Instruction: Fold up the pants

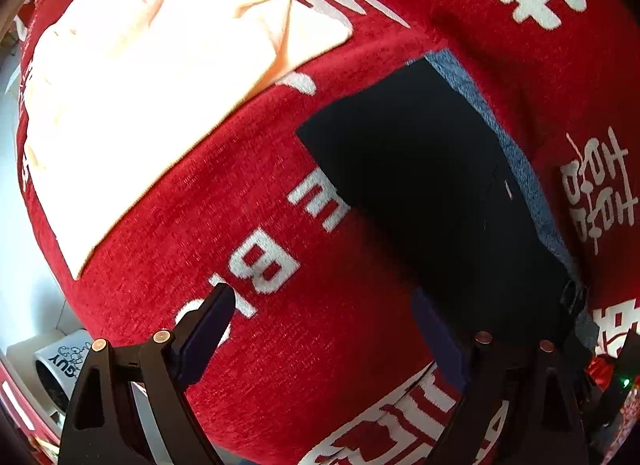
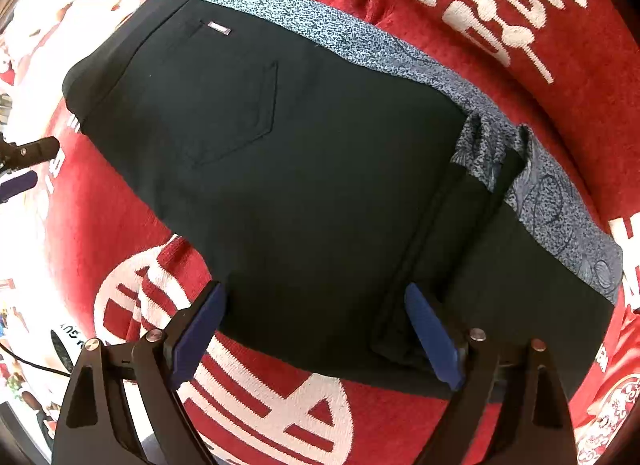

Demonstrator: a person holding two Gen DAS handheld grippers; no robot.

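1. Between my right jaws (image 2: 316,329), spread wide and pinching nothing, lies the near edge of the black pants (image 2: 304,169); both blue pads hang above the cloth without pressing it.
2. My left jaws (image 1: 324,329) stand just as wide, also empty, over the red blanket (image 1: 248,169); the right-hand pad sits over the corner of the black pants (image 1: 432,185), the left-hand pad over bare red cloth with white lettering.
3. The pants lie flat in a folded block on the red blanket (image 2: 100,225), back pocket (image 2: 236,113) up, with a small metal tag (image 2: 219,28) near the far end.
4. A blue-grey patterned waistband lining (image 2: 360,45) runs along the far edge of the pants, with a belt loop (image 2: 516,153) standing by a bunched bit of it.
5. Farther off, in the left view, a pale peach garment (image 1: 152,77) lies on the blanket, well apart from the pants.
6. At the lower left edge of that view a white mug (image 1: 60,365) with black print sits below the blanket's edge.
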